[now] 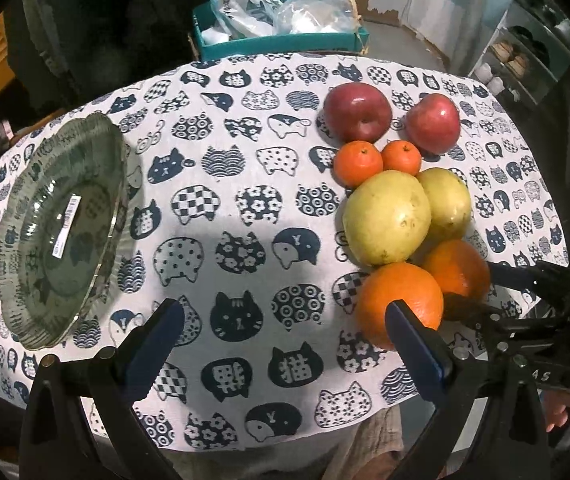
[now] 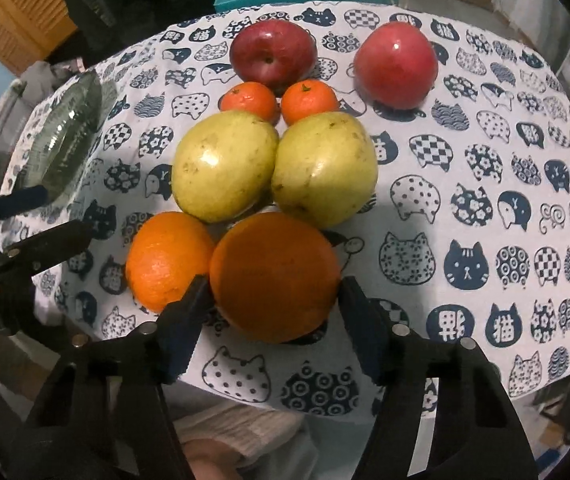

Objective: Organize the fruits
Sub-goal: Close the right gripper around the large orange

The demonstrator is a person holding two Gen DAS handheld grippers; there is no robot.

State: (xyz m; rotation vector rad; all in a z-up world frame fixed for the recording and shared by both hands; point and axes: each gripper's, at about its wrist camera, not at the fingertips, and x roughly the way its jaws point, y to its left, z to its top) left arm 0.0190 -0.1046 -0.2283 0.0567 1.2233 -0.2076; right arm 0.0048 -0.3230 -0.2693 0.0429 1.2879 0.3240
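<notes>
Right tool (image 2: 271, 300) pinching round orange (image 2: 275, 276), fruit rows pointing away.

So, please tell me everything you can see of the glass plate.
The glass plate is clear with a greenish tint, a ribbed, scalloped rim and a white barcode sticker at its middle. It holds no fruit, lies flat on the cat-print tablecloth at the table's left end, and nothing else touches it.
</notes>
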